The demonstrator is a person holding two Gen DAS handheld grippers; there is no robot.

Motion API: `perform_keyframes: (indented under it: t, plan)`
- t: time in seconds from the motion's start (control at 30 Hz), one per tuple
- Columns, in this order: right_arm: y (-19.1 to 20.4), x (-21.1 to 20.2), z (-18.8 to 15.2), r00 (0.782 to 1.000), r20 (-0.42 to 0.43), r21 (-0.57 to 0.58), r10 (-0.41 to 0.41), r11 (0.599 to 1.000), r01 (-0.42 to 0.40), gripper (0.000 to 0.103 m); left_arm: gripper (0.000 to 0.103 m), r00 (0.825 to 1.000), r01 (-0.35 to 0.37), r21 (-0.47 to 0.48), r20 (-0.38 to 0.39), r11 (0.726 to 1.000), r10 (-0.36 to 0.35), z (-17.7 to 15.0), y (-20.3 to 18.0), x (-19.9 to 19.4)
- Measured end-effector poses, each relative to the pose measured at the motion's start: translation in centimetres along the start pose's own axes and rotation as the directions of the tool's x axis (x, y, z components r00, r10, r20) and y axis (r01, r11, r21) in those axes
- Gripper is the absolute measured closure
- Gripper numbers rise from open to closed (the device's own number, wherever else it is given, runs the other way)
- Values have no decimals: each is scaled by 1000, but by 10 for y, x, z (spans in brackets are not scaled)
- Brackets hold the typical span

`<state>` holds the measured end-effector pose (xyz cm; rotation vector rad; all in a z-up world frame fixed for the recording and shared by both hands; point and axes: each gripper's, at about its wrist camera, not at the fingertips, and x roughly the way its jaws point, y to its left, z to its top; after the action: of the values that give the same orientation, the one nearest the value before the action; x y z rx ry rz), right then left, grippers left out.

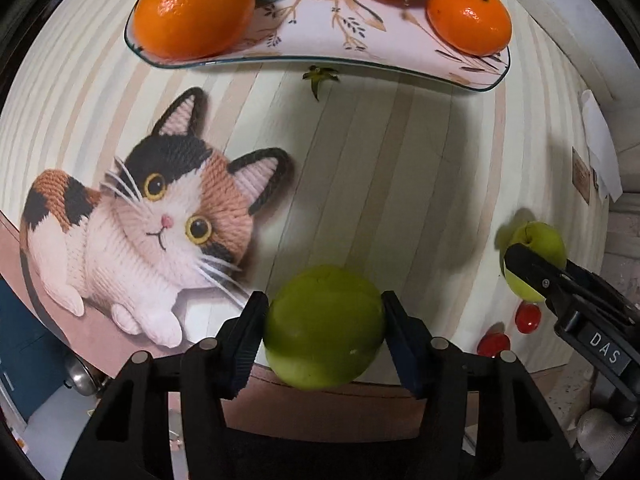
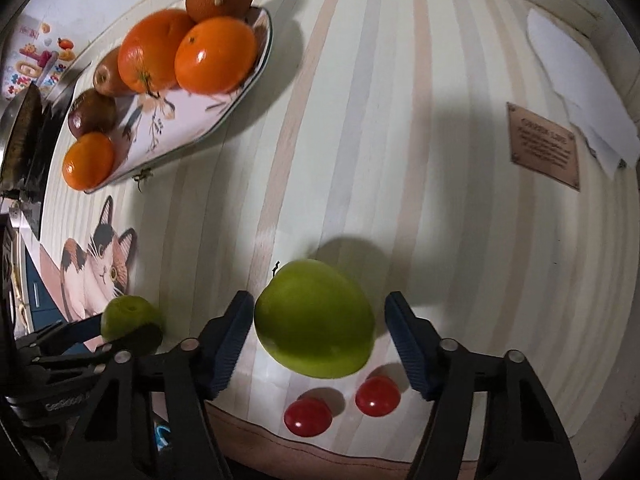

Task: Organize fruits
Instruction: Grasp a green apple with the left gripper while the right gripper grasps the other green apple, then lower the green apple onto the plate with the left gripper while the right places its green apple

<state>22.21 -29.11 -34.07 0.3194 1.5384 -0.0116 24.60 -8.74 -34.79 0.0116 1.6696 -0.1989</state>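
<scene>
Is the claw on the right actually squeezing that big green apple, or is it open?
Open. In the right wrist view the right gripper straddles the large green apple, with striped tablecloth visible between the apple and the blue-padded fingers.

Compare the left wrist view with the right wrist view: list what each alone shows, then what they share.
Left only: the whole cat picture close up, and a loose green calyx by the plate. Right only: the brown label read face-on, and kiwis on the plate. Both: the plate of oranges, two green apples, two cherry tomatoes, and both grippers.

A home: cat-print tablecloth (image 1: pixel 360 168), floral fruit plate (image 1: pixel 320 46), colourful fridge magnets (image 2: pixel 36 60).
</scene>
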Motion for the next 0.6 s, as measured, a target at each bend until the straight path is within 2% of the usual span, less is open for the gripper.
perform_keyframes:
  t: [0.1, 0.3, 0.47, 0.6]
  plan:
    - [4, 0, -1, 1000, 10, -15, -6, 1000, 6, 41, 48, 999, -27, 28, 27, 999, 26, -1, -6, -1]
    - [10, 2, 4, 1000, 10, -28, -8, 1000, 9, 41, 49, 1000, -12, 10, 4, 1000, 12, 4, 0, 6]
    - [14, 4, 4, 1000, 8, -41, -16, 999, 16, 42, 49, 999, -21, 11, 46, 1000, 21, 3, 8, -8]
    - [22, 1, 5, 1000, 28, -41, 8, 999, -7, 42, 49, 998, -2, 10, 65, 1000, 1, 6, 8, -25]
